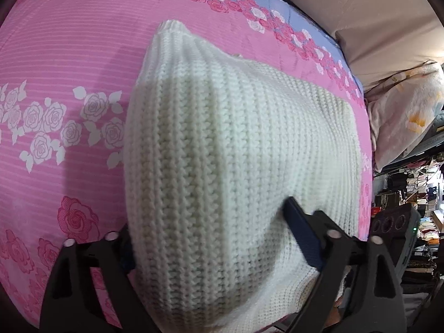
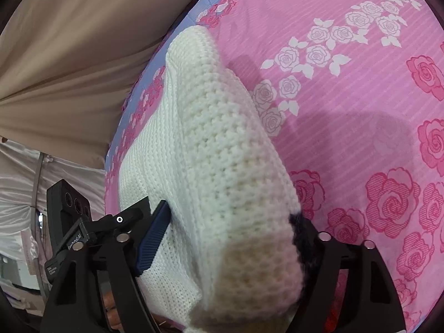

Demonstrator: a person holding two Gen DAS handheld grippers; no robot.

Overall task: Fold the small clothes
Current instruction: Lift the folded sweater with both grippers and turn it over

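Note:
A white chunky-knit garment [image 1: 222, 149] lies folded on the pink rose-print bed sheet [image 1: 63, 63]. My left gripper [image 1: 213, 238] is shut on the garment's near edge; the knit bulges between its black fingers, and the blue pad of the right finger [image 1: 302, 236] shows. In the right wrist view the same garment [image 2: 222, 149] is pinched by my right gripper [image 2: 230, 238], shut on a thick fold that drapes over the jaws. The left gripper's body [image 2: 69, 222] shows at the left there, holding the same edge.
A beige cloth [image 1: 360, 8] hangs behind the bed's far edge. A pale floral pillow [image 1: 408, 111] lies at the right, with cluttered shelves [image 1: 416, 194] beyond. The bed sheet [image 2: 360, 111] stretches wide to the right in the right wrist view.

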